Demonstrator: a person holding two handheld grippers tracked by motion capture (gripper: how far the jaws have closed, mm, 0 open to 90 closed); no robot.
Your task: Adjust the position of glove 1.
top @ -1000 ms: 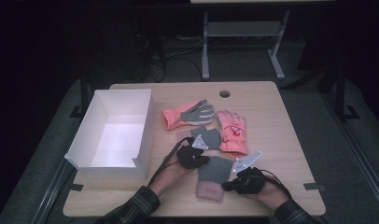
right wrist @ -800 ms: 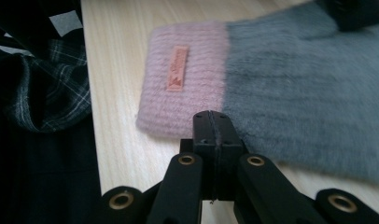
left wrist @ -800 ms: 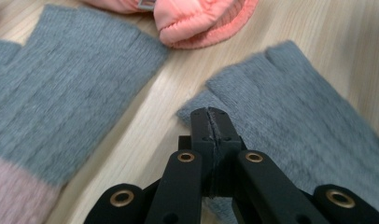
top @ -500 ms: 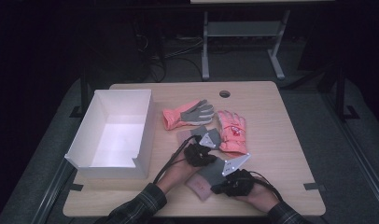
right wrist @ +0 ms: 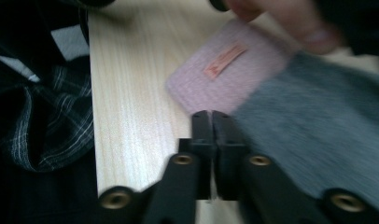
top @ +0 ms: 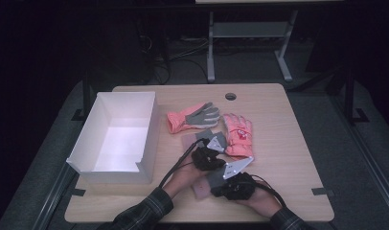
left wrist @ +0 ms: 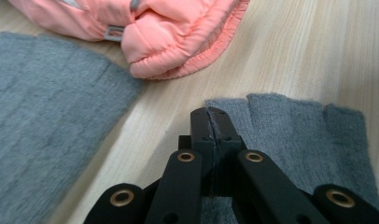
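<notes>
A grey fingerless glove [top: 212, 175] with a pale pink cuff [top: 201, 189] lies near the table's front edge between both hands. My left gripper [top: 216, 155] is shut on the glove's finger end [left wrist: 295, 126], and a thin line of grey cloth shows between the jaws [left wrist: 210, 116]. My right gripper [top: 216, 184] points at the cuff [right wrist: 225, 70]; its jaws [right wrist: 210, 119] have just been opening and stand a slit apart with no cloth seen between them. The glove's grey part [right wrist: 318, 121] lies just right of the tips.
A second grey glove [top: 198, 139] [left wrist: 47, 102] lies beyond the left hand. A pink glove [top: 238, 136] [left wrist: 178, 28] and a pink-and-grey glove [top: 192, 117] lie mid-table. An open white box [top: 117, 136] stands at the left. A plaid sleeve [right wrist: 47, 121] is close by.
The right hand and its gripper have slid left along the front edge. The grey glove with its pink cuff has shifted left with them. The left gripper has barely moved.
</notes>
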